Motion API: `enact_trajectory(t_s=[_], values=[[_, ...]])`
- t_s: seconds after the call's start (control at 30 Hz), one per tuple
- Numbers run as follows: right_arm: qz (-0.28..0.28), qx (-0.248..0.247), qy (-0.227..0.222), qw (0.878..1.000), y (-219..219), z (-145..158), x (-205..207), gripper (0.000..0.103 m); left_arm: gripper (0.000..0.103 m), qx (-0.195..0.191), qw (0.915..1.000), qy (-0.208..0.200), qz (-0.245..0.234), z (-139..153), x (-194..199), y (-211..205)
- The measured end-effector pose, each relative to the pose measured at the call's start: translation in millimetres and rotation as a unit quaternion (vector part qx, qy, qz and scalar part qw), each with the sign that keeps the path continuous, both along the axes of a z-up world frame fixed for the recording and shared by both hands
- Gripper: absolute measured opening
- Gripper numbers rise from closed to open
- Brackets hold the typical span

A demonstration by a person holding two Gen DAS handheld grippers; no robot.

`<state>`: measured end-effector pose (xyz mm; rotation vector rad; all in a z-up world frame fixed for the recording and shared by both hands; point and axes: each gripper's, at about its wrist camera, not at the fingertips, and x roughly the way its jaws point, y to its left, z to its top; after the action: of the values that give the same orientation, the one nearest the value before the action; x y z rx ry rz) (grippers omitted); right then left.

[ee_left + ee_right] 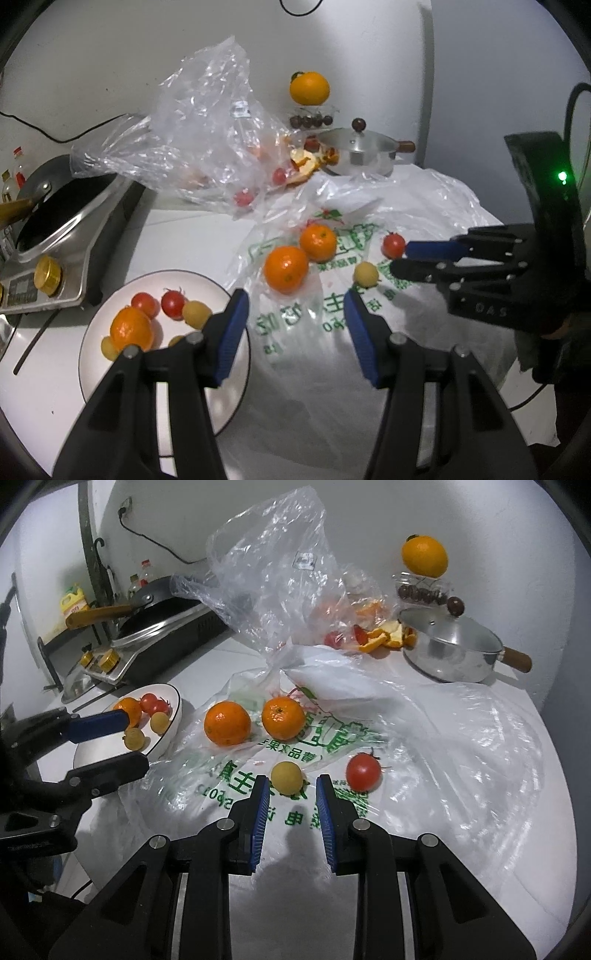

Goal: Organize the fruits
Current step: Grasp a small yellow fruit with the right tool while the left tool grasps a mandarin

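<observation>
Fruit lies scattered across a printed plastic bag [295, 760] spread flat on a white counter [177, 236]. Two tangerines [227, 723] sit side by side near the bag's far-left part, with a yellow cherry tomato [287, 777] and a red cherry tomato [363, 771] closer in, each apart from its neighbours.

The right gripper [289, 808] hovers low over the bag, jaws narrowly parted and empty, the yellow tomato just beyond their tips. The left gripper [295, 332] hangs with jaws wide and empty, one finger over the near rim of a white plate [92, 350]. The plate holds one tangerine plus red and yellow cherry tomatoes and sits at the bag's left edge, just beside a gas stove [74, 236] bearing a black pan.

Behind, a crumpled clear bag [266, 572] stands upright, orange peel [384, 635] beside it, and a lidded steel pot [448, 653] occupies the counter's far right corner. Bare bag surface lies open to the right of the red tomato.
</observation>
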<state>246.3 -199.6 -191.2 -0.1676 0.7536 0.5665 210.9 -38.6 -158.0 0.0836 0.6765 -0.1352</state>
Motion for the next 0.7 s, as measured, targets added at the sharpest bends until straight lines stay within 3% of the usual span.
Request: enact_trajectory(t_s=[0.7], values=[[0.036,-0.038,0.043,0.998,30,-26,36,0.028,0.055,-0.011,0.9997,0.020,0.004,-14,37,9]])
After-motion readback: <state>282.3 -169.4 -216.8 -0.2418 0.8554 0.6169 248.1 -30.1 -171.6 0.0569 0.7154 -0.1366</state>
